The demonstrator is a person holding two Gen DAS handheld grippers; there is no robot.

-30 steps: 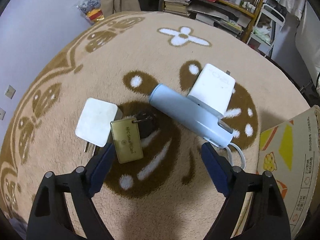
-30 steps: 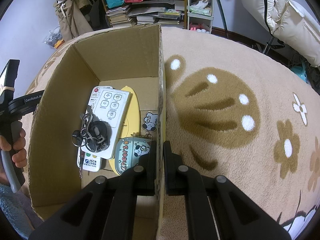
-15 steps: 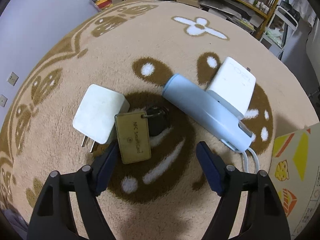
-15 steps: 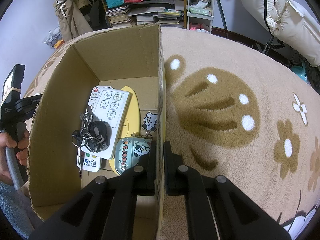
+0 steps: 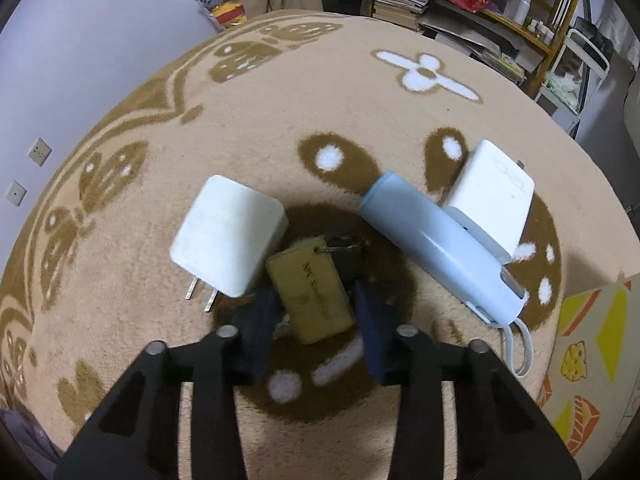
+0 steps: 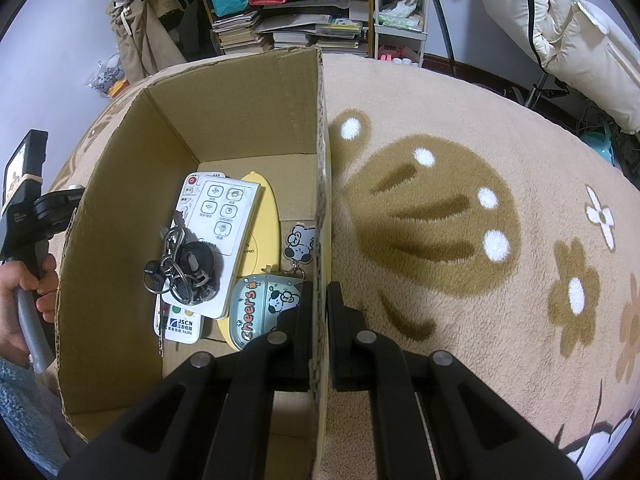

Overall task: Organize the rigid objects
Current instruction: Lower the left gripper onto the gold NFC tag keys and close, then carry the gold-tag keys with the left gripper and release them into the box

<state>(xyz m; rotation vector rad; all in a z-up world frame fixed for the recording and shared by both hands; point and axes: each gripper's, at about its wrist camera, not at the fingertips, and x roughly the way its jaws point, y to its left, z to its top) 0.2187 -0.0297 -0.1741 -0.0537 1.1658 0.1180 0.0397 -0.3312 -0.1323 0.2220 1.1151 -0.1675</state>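
Between the parted fingers of our left gripper [image 5: 316, 322] lies the gold card tag [image 5: 310, 294], long axis running 11 to 5 o'clock; our right gripper [image 6: 318, 320] clamps the cardboard box [image 6: 320, 128] wall.

Soft, even indoor light fills both views, with no hard glare. On the rug [image 5: 320, 92], a faint shadow pools beneath the left gripper [image 5: 316, 312], whose fingertips are smeared with blur. Fisheye bending curves the rug's edges, and black vignette fills the corners.
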